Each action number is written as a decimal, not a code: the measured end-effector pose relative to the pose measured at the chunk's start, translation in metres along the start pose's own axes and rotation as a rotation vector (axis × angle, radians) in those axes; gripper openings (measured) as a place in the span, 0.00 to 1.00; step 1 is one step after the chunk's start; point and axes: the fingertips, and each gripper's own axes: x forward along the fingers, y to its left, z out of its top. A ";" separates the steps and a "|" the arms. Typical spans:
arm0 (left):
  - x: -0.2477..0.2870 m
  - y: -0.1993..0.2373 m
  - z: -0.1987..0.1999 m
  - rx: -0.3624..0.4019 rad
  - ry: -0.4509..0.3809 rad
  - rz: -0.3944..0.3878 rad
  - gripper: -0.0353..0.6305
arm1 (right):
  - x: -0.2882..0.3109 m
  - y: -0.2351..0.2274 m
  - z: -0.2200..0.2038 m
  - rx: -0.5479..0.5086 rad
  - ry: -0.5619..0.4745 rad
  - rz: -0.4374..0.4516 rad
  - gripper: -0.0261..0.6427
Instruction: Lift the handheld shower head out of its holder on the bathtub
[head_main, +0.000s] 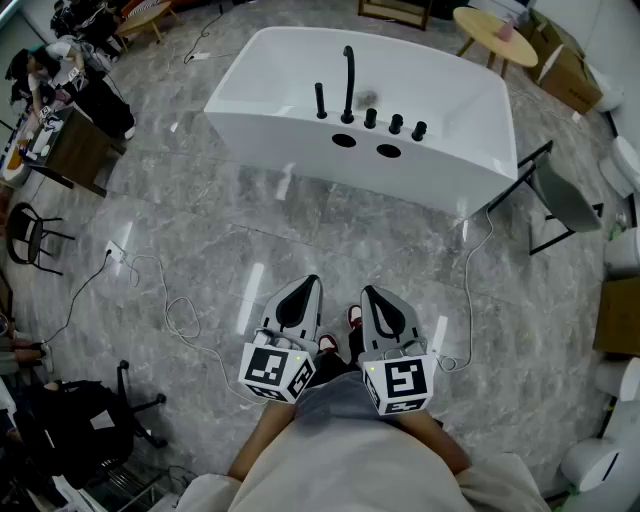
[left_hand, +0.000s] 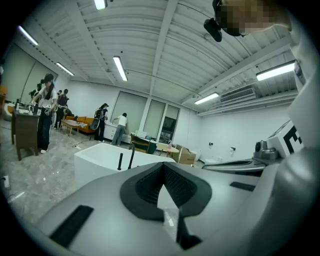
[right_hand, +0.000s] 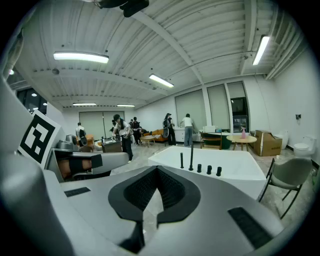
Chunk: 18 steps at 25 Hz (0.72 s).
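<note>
The white bathtub (head_main: 270, 95) stands across the marble floor from me. On its near rim the black handheld shower head (head_main: 320, 100) stands upright in its holder, left of the tall curved faucet (head_main: 348, 85) and three black knobs (head_main: 396, 124). Both grippers are held close to my body, far short of the tub. My left gripper (head_main: 308, 285) is shut and empty; my right gripper (head_main: 370, 293) beside it also has its jaws together with nothing in them. The left gripper view shows the shower head (left_hand: 120, 161) past the left gripper (left_hand: 162, 165); the right gripper view shows the shower head (right_hand: 181, 160) beyond the right gripper (right_hand: 157, 168).
A grey folding chair (head_main: 560, 195) stands at the tub's right end, with a round wooden table (head_main: 495, 35) behind it. White cables (head_main: 170, 310) trail over the floor at left. A dark desk (head_main: 75, 150) and several people are at far left; white toilets (head_main: 625, 160) line the right.
</note>
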 end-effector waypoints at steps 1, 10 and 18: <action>-0.008 0.000 0.001 0.000 0.001 -0.003 0.06 | -0.004 0.009 0.001 0.002 -0.004 0.008 0.07; -0.057 0.001 -0.005 0.018 -0.010 -0.010 0.06 | -0.026 0.058 -0.006 0.026 -0.010 0.039 0.07; -0.036 0.021 0.000 0.008 -0.002 -0.028 0.06 | 0.008 0.057 0.007 0.053 -0.019 0.055 0.07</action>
